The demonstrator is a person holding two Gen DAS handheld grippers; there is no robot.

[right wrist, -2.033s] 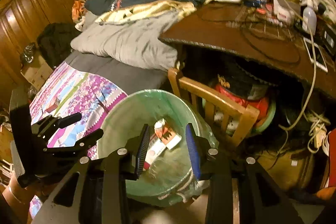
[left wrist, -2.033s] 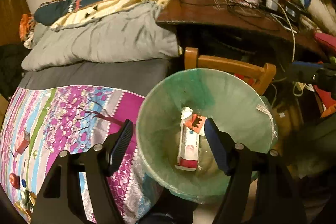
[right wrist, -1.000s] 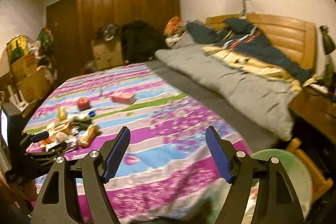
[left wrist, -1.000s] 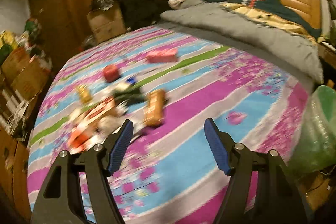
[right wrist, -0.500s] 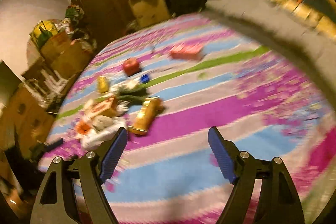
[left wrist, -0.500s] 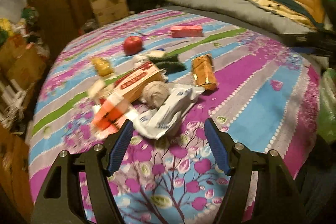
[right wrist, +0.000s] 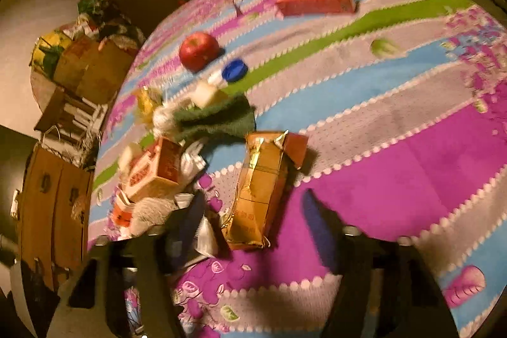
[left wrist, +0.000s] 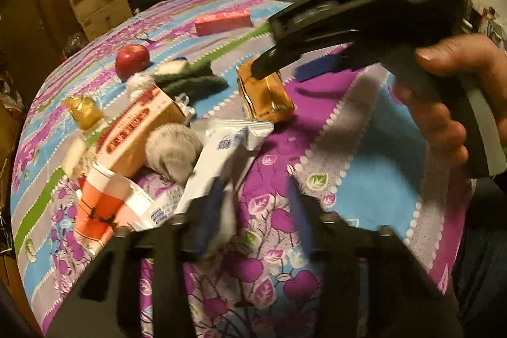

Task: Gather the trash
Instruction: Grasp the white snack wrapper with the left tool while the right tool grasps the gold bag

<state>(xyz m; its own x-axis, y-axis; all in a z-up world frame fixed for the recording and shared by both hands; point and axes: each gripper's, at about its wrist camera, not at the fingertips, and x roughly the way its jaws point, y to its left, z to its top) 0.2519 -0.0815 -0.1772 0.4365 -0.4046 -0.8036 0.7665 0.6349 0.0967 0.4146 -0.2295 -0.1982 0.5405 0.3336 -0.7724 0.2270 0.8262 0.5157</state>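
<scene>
The closing right gripper (right wrist: 250,217) straddles the gold packet (right wrist: 258,192) on the bed (right wrist: 412,167), not yet pinching; the left gripper (left wrist: 253,205) closes beside the white wrapper (left wrist: 215,160).

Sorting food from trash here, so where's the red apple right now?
The red apple lies on the striped bedspread, upper left in both wrist views, beyond the blue bottle cap and left of the pink box.

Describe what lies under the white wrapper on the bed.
The white wrapper rests partly on a grey furry ball and on the blanket. Its lower end is blurred behind the left tongs, so what lies beneath there cannot be seen.
</scene>
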